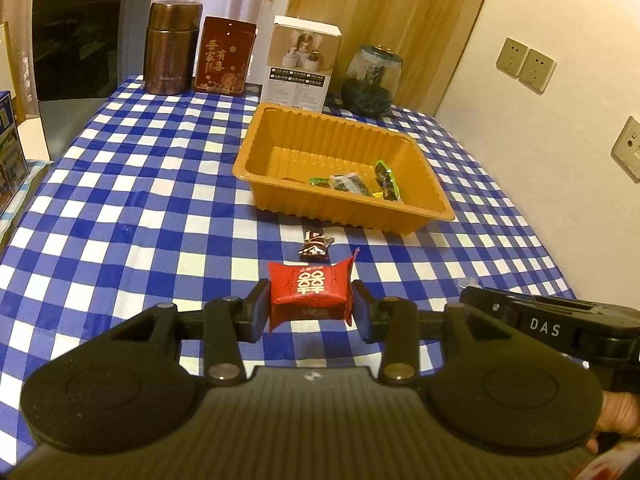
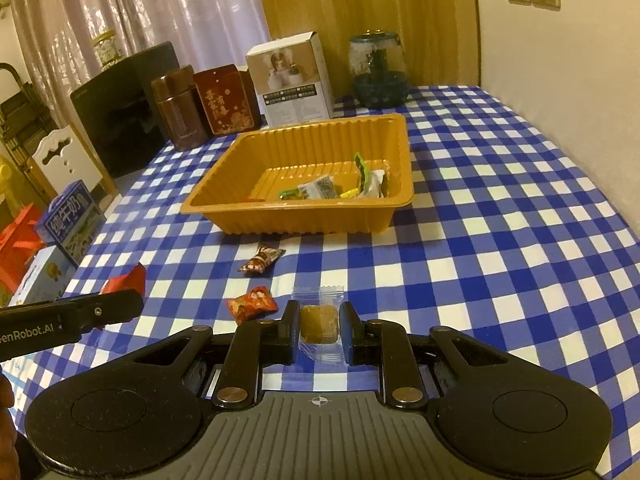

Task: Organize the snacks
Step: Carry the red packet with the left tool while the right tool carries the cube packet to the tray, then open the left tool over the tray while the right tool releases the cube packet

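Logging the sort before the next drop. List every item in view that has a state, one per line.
left hand-held gripper: shut on the red candy box
red candy box: held, sealed
right hand-held gripper: shut on the clear-wrapped pastry
clear-wrapped pastry: held, sealed
orange tray: partly filled, a few wrapped snacks inside
brown candy: loose on the cloth
small red candy: loose on the cloth

Cream wall (image 1: 560, 160) with sockets (image 1: 526, 65), pale curtains (image 2: 180, 8), wooden panel (image 1: 400, 12).
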A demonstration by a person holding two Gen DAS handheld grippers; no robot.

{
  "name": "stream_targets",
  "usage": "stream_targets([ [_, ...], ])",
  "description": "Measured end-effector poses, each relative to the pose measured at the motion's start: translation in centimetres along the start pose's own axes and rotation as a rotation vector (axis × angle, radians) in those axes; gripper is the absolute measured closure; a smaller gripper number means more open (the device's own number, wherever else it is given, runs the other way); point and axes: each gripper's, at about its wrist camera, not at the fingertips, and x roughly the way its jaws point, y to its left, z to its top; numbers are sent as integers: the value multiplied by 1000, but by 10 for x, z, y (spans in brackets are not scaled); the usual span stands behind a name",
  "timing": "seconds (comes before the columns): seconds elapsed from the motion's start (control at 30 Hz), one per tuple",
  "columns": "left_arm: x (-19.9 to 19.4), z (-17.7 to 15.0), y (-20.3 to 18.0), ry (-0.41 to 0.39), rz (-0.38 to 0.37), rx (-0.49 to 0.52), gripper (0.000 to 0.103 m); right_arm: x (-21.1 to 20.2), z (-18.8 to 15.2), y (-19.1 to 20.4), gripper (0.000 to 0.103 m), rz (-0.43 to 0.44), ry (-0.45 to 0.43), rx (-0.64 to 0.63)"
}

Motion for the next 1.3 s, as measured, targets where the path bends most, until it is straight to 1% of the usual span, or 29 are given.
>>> stream_targets([
  [0.13, 5, 8, -2, -1, -15, 7, 65, 0, 7, -4, 82, 2, -10, 6],
  [0.33, 16, 30, -7, -13, -42, 22, 65, 6, 29, -12, 82, 5, -33, 9],
  [0.67, 43, 84, -13, -45, -71, 71, 64, 27, 86, -26, 82, 28, -78, 18],
  [0.9, 70, 117, -16, -51, -70, 109, 65, 48, 125, -32, 82, 54, -93, 25],
  [1.1, 93, 133, -13, -37, -71, 113, 64, 69, 150, -37, 82, 64, -97, 43],
  [1.3, 116, 140, -9, -14, -72, 111, 64, 95, 157, -43, 82, 66, -68, 51],
])
